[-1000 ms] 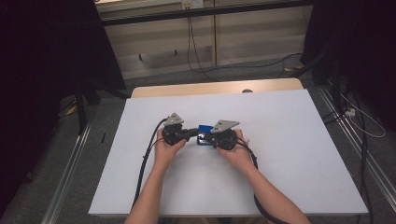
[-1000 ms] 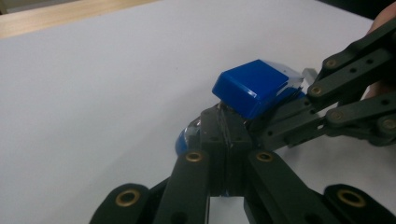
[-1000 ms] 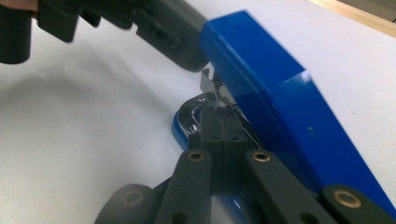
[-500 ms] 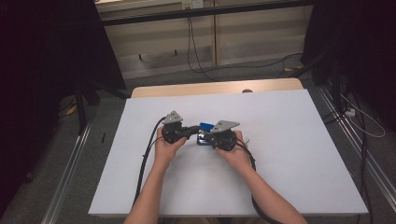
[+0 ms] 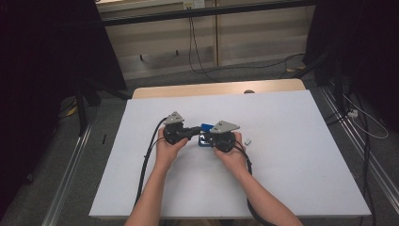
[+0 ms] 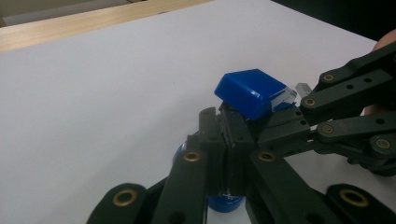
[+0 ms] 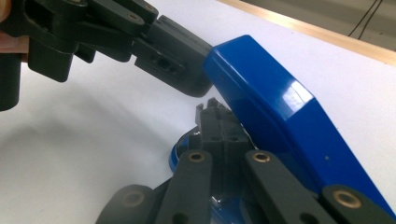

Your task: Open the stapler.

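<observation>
Blue stapler (image 5: pixel 205 134) sits mid-table on the white board (image 5: pixel 291 179), just left of a small white scrap (image 5: pixel 249 141). Both the left gripper (image 5: pixel 194 130) and right gripper (image 5: pixel 210 140) are pinched tight on it. They seem to be prying it open; next, I'd guess, a steady pull apart.

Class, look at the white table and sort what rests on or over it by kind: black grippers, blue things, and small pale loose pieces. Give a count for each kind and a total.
Black grippers: 2, left gripper and right gripper
Blue things: 1, blue stapler-like tool
Small pale pieces: 1, small pale piece
Total: 4
</observation>
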`<state>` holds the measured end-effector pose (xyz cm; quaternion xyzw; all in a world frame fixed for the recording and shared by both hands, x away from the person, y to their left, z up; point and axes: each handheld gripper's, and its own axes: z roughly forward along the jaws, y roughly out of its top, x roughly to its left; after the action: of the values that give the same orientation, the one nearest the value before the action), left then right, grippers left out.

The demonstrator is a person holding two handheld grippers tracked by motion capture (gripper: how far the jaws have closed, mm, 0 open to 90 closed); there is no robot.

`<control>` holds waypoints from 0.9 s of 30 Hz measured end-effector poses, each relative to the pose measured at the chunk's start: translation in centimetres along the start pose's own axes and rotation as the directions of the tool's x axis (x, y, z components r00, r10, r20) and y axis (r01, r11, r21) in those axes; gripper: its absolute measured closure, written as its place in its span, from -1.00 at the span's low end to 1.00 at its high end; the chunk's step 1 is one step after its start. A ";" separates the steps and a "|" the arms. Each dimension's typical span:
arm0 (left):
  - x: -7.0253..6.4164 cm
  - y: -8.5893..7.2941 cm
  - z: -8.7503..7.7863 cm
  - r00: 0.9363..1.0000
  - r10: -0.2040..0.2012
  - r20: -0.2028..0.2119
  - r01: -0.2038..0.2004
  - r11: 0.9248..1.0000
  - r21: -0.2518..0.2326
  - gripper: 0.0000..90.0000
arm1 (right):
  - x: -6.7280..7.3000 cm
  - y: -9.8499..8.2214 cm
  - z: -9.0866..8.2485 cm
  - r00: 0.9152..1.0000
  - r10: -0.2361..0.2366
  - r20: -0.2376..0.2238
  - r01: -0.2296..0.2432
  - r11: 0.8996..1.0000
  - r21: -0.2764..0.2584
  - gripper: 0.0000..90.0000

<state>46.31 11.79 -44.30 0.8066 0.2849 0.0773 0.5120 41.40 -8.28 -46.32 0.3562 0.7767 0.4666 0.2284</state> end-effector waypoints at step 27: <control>-0.5 -0.8 2.0 1.000 -0.010 -0.017 0.011 0.998 0.058 1.00 | -0.1 0.5 -1.0 0.996 -0.050 0.078 0.053 0.998 -0.037 1.00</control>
<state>46.40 10.20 -45.81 0.8190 0.2955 0.0732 0.4864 40.96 -8.77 -45.39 0.3491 0.7670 0.4616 0.2771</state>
